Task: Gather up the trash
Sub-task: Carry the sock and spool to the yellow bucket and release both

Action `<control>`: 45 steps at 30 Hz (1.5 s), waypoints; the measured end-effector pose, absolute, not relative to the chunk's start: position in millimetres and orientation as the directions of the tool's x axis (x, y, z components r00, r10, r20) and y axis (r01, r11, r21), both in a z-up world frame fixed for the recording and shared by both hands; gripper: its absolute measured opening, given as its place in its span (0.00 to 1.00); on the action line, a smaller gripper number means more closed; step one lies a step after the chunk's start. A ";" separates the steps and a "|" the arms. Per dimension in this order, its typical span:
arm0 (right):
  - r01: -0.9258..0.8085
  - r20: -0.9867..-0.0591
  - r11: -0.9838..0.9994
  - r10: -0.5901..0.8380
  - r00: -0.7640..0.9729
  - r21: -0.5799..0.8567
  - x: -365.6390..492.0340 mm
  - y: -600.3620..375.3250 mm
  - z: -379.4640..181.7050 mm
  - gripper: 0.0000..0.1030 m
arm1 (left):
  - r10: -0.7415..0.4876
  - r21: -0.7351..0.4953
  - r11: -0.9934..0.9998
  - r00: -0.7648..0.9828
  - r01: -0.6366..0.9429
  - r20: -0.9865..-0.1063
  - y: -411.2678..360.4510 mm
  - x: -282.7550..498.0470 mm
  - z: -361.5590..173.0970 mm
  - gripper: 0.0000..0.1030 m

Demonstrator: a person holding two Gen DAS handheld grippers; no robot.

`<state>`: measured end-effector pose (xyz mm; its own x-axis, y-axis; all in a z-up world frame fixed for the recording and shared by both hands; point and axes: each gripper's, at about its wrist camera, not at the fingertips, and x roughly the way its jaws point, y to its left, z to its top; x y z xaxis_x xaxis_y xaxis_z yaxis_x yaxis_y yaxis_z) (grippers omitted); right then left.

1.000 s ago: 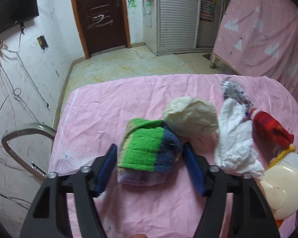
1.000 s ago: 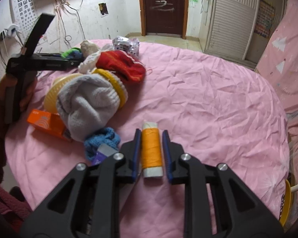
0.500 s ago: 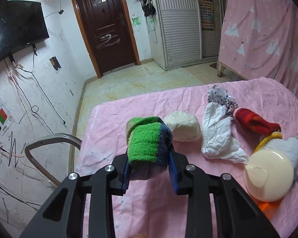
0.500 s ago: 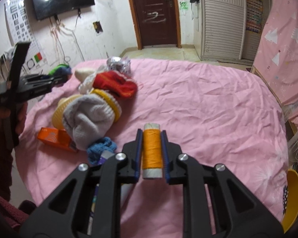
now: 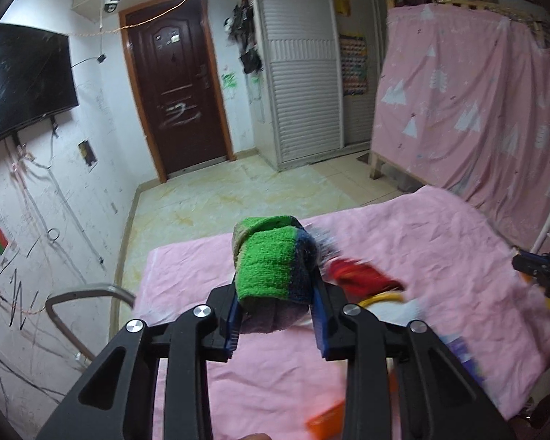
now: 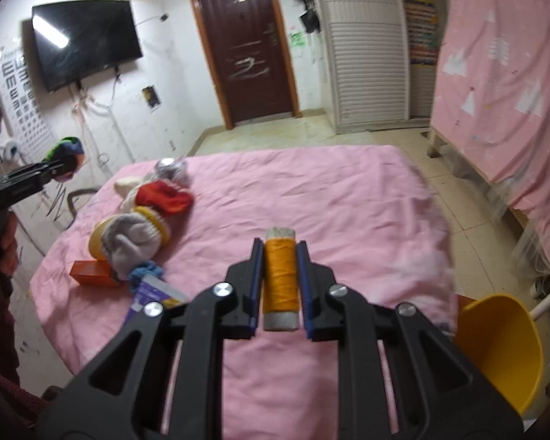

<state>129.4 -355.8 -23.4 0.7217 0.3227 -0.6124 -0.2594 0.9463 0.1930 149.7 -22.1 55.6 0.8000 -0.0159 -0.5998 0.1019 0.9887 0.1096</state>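
My left gripper [image 5: 275,302] is shut on a rolled green, blue and purple sock [image 5: 271,260], held up above the pink-covered table [image 5: 440,234]. In the right wrist view that same sock [image 6: 66,147] shows at the far left, in the air beyond the table's edge. My right gripper [image 6: 279,275] is shut on a spool of orange thread [image 6: 279,275], lifted off the cloth. On the table lie a red sock [image 6: 167,198], a grey sock [image 6: 132,247] over a yellow-rimmed bowl, crumpled white paper [image 6: 128,187], a foil wrapper [image 6: 170,168] and an orange box [image 6: 91,273].
A yellow chair [image 6: 502,348] stands at the table's right edge and a grey chair back [image 5: 88,293] at its left. A purple packet [image 6: 154,293] and a blue knit piece [image 6: 145,273] lie near the orange box. A person's hand [image 6: 7,242] holds the left gripper.
The left gripper closed on the rolled sock and lifted it off the table. The right gripper rose with the thread spool. Both views tilted up, showing more of the room.
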 end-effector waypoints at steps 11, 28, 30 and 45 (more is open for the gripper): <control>-0.070 -0.586 0.970 0.197 0.786 0.233 100.6 -459.0 -28.9 0.16 | -0.255 0.045 0.938 0.773 0.343 -0.581 -159.6 136.0 70.3 0.22; 0.136 -0.664 0.947 0.097 0.742 0.291 93.6 -571.1 -85.8 0.17 | -0.503 -0.109 0.800 0.561 0.590 -0.657 -354.3 114.6 32.4 0.22; 0.155 -0.664 0.936 0.101 0.740 0.315 92.8 -580.5 -89.2 0.17 | -0.499 -0.106 0.794 0.541 0.599 -0.676 -373.8 118.3 23.0 0.22; 0.248 -0.610 0.836 0.126 0.782 0.490 75.9 -644.2 -92.3 0.40 | -0.466 -0.122 0.764 0.410 0.634 -0.784 -471.9 127.8 -45.9 0.51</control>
